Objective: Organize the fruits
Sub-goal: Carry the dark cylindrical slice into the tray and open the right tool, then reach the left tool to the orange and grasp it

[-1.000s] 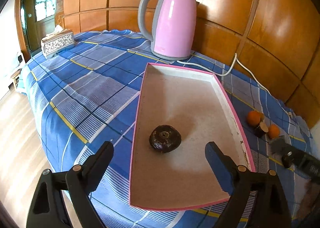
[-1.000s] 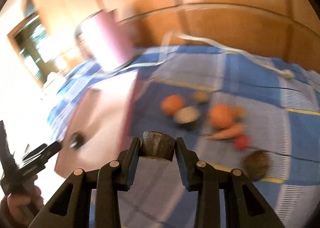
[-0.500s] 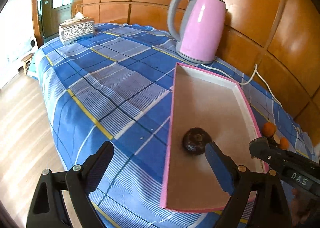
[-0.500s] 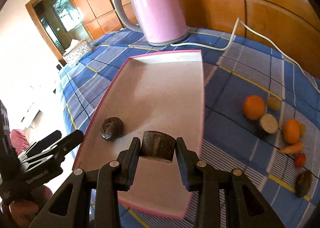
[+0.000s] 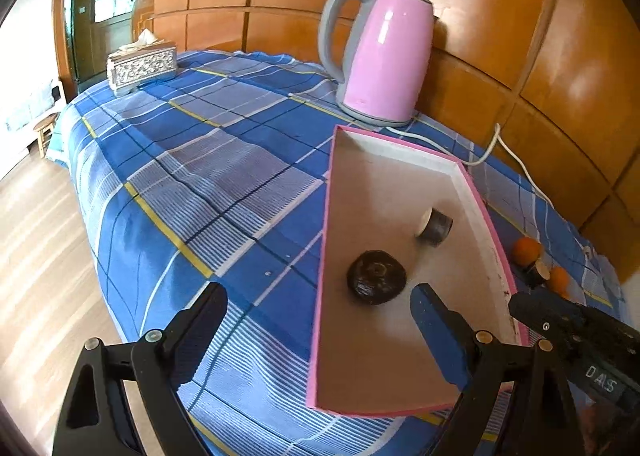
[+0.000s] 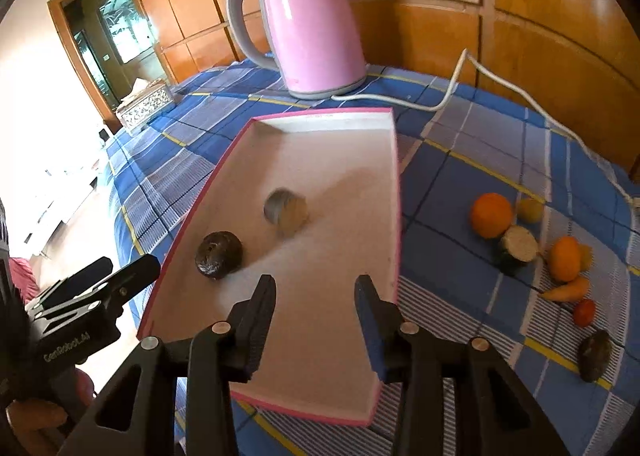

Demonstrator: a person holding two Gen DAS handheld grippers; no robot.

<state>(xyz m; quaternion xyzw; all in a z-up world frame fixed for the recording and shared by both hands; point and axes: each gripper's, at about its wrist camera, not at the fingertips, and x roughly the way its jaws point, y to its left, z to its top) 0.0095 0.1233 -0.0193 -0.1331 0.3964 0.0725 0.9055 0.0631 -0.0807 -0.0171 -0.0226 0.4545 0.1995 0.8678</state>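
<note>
A pink-rimmed tray lies on the blue checked cloth. In it rest a dark round fruit and a cut dark piece with a pale face, which is blurred. My right gripper hovers over the tray's near half. Its jaws are opening and nothing is between them. My left gripper stands wide open and empty across the tray's left rim, near the dark round fruit. The cut piece lies farther in.
On the cloth right of the tray lie an orange, a halved fruit, a second orange, a carrot and a dark fruit. A pink kettle with its cord stands behind. A tissue box sits far left.
The right gripper carried the cut piece from over the cloth to above the tray, then opened. The piece now lies in the tray. The left gripper's view drifted left.
</note>
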